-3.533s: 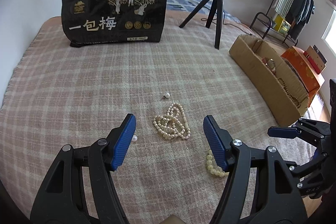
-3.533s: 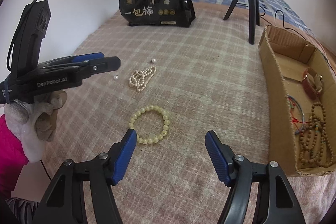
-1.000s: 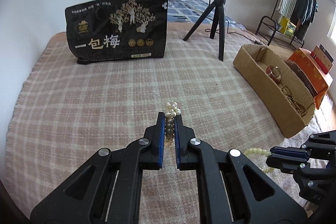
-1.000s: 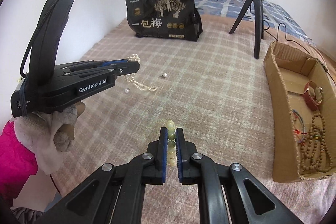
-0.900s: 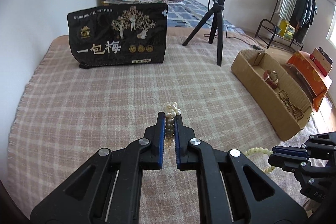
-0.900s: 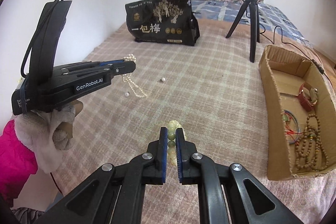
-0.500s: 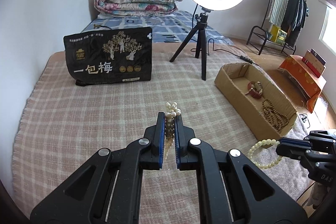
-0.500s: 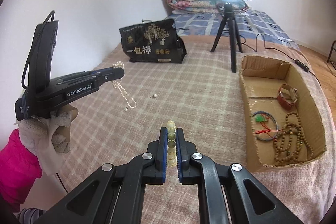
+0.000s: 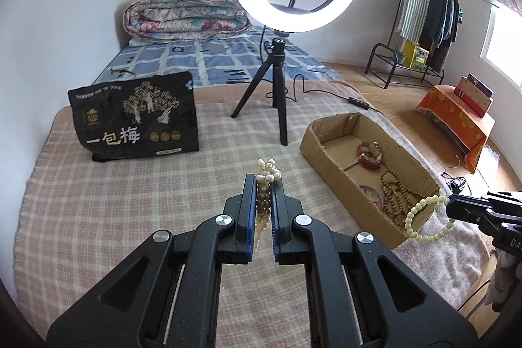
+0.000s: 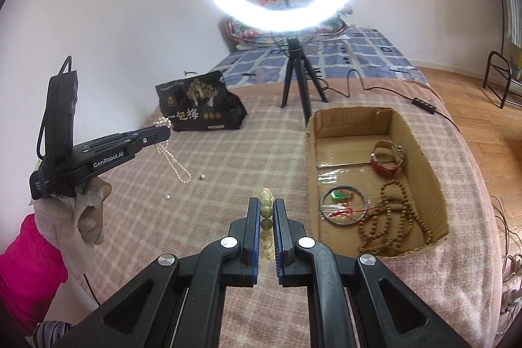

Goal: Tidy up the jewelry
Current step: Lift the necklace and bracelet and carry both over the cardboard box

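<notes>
While both hands are lifting away from the bed (image 9: 98, 217), the views are opening up: a moment ago the cardboard box (image 10: 424, 158) was sitting at the three o'clock edge of each picture, and now it is lying closer to the middle, with more of the room showing behind it. Since a few seconds back, when both pieces were lying on the blanket between open jaws, each has been pinched and raised. That suggests pickup is finished and the carry to the box is under way, with the drop still to come.

The left tool (image 9: 261, 204) is clamping the pearl necklace (image 10: 169, 152), which is hanging in a loose loop clear of the blanket. The right tool (image 10: 267, 217) is squeezing the pale bead bracelet (image 9: 424, 217), which in the left view is dangling at about three o'clock, just in front of the box's near corner.

The plaid blanket is covering the bed as the working surface. A lit ring light on a tripod (image 9: 277, 100) is standing at twelve o'clock, a black printed bag (image 9: 133, 116) at ten o'clock, and a folded quilt (image 9: 182, 12) beyond. A clothes rack (image 9: 424, 22) is standing at two o'clock.

Inside the box a red-strapped watch (image 10: 386, 158), brown prayer beads (image 10: 391, 217) and a thin bangle (image 10: 342, 204) are already lying. Two loose pearls (image 10: 201, 176) are remaining on the blanket.
</notes>
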{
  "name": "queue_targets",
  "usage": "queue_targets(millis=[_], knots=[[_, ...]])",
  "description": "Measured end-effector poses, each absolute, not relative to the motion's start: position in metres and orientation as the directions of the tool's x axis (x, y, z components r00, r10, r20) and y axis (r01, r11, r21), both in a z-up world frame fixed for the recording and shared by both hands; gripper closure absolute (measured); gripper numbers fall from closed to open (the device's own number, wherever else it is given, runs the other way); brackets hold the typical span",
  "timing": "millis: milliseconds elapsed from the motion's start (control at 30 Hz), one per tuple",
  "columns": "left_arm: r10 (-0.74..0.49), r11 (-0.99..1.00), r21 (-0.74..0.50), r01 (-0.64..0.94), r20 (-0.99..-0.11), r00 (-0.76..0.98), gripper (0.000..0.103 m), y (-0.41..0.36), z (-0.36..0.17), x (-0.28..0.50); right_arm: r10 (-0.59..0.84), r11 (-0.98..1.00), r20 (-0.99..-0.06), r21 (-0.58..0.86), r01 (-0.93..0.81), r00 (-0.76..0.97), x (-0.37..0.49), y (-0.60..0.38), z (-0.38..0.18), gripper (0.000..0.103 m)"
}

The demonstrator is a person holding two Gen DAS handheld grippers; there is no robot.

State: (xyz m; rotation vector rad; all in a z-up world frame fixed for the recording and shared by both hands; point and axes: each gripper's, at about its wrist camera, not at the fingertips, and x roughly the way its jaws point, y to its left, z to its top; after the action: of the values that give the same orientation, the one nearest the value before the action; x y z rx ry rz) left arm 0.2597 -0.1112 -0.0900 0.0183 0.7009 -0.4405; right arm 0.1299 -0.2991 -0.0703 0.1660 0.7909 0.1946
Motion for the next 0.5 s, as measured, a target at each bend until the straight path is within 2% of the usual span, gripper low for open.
queue_targets(millis=[500], knots=[[-0.443,0.879,-0.142,0.455,-0.596,0.670,0.097,-0.163,-0.072,0.283,0.186,0.975,-0.679,0.215,-0.049,0.711,0.140,-0.349,-0.065,0.098]])
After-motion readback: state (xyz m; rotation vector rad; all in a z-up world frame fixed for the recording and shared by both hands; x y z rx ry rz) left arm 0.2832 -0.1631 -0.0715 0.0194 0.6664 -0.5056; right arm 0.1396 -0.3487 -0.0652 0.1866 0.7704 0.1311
